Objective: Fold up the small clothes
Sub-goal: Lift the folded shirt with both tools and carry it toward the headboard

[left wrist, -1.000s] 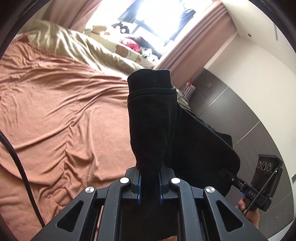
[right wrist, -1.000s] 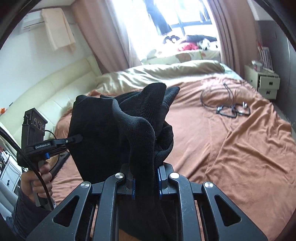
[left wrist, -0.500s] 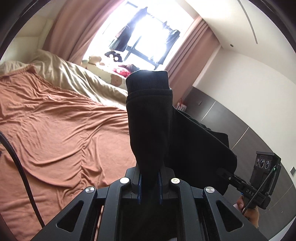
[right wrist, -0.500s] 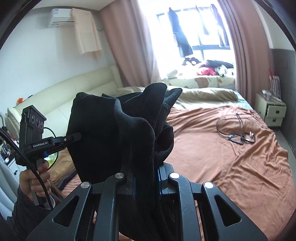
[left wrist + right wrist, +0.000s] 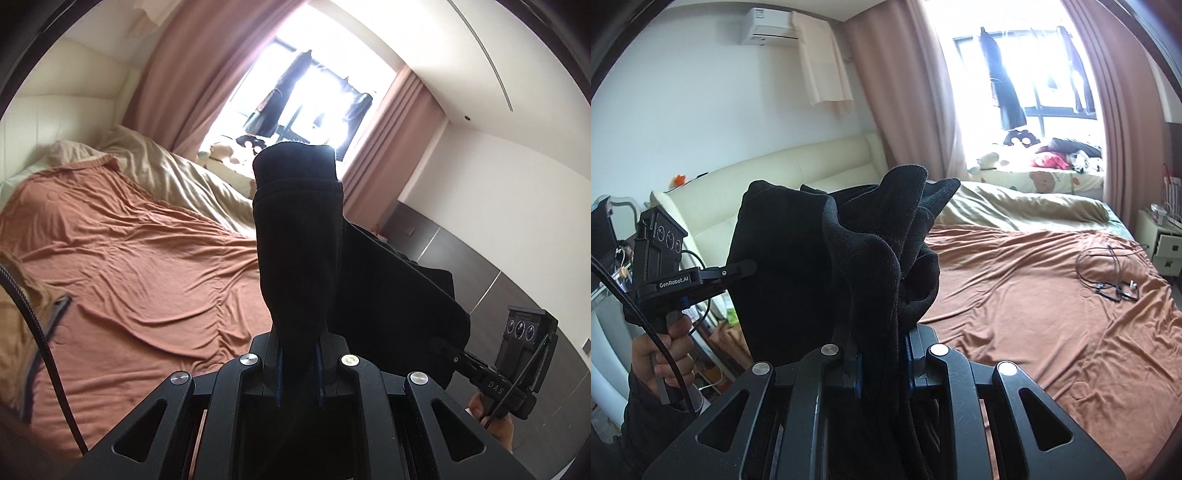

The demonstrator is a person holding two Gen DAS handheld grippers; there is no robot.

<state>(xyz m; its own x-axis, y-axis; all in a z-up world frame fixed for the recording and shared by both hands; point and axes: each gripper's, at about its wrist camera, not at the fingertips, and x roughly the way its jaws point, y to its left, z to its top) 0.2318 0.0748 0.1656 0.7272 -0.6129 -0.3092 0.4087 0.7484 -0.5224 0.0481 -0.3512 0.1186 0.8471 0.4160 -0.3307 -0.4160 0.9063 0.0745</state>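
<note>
black garment (image 5: 295,251) clamped in both claws: left claw (image 5: 738,271) marked "genrobot.ai", right claw (image 5: 448,352) "das".

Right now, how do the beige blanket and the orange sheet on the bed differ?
The beige blanket lies bunched in deep folds at the window end of the bed; the orange sheet is spread nearly flat, with only shallow wrinkles. The beige blanket is pale and slightly shiny; the orange sheet is rust-coloured and matte. A tangle of cables rests on the orange sheet; none shows on the beige blanket. Both are soft bedding on one bed.
</note>
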